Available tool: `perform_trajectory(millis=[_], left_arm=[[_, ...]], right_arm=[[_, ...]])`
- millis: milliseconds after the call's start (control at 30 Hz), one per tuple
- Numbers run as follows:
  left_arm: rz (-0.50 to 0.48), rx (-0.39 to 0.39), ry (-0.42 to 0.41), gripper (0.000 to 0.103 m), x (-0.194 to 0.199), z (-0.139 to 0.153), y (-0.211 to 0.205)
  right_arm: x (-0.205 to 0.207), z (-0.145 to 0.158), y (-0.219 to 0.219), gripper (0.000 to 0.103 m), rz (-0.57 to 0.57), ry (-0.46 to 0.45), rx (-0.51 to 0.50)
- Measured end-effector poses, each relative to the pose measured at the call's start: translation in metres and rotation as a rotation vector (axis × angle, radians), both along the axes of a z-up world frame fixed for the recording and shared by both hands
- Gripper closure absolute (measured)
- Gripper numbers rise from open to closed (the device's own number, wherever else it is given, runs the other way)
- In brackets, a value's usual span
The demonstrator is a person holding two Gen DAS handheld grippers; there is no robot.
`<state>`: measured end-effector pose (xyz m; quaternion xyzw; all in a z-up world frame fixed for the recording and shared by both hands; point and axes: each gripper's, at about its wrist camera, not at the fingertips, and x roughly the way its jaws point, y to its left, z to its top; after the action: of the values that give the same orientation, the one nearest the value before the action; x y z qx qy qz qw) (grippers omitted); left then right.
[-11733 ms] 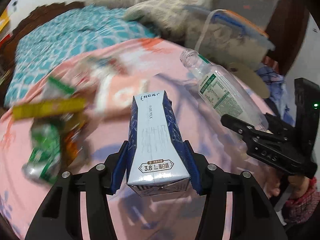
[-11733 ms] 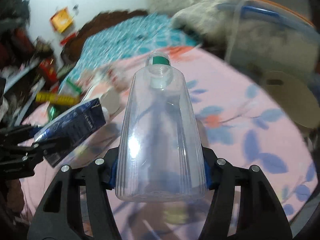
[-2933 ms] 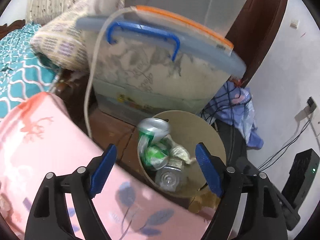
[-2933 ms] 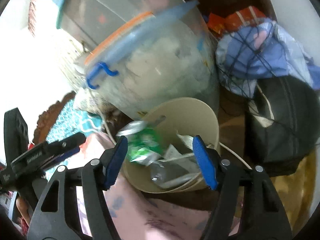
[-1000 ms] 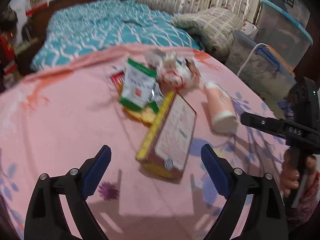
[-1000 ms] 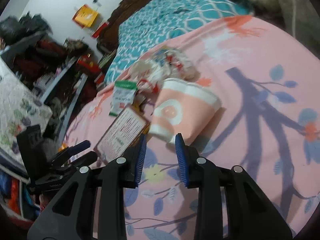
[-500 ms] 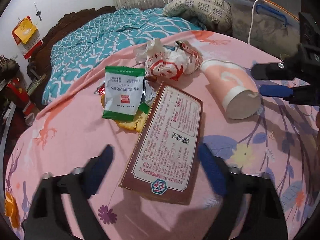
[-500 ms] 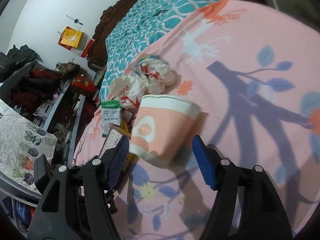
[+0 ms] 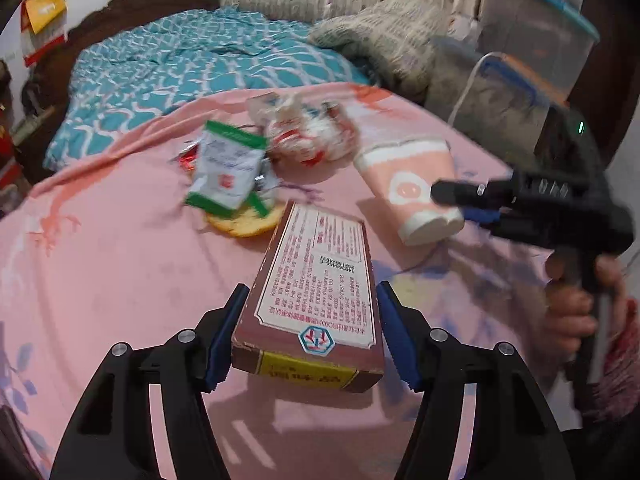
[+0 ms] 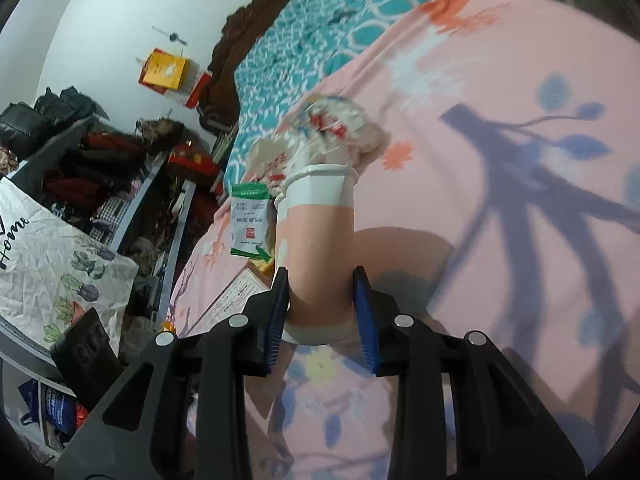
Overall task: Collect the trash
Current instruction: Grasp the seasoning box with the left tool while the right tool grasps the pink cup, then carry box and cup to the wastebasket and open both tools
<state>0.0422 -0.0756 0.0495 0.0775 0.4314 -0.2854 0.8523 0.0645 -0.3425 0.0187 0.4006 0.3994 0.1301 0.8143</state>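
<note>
The left claw reaches in low from the bottom of its frame, its 2 blue pads either side of the near end of a flat brown box; the pads sit just beside the box's edges, and whether they press it is hard to tell. The right claw enters from the bottom of its own frame and has closed on the base of a pink paper cup lying on its side, rim toward the upper centre. In the left view that claw comes from the right edge, held by a hand partly cut off. Both items rest on the pink floral cloth. Behind, centre frame, lie a green-and-white packet and a crumpled white wrapper, blurred.
</note>
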Motion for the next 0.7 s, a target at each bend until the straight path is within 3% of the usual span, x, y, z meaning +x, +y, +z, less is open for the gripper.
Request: perform_trajectory(millis=[267,700], left_arm=[[-0.141,-0.022,0.000,0.044,-0.005,0.013,-0.067],[-0.398,-0.056,-0.034,0.045,0.003,0.036,-0.259]], right_arm=[[-0.066,0.003,-0.068,0.069,-0.196,-0.026,0.010],[-0.156,0.007,-0.196,0.069,-0.536,-0.081,-0.021]])
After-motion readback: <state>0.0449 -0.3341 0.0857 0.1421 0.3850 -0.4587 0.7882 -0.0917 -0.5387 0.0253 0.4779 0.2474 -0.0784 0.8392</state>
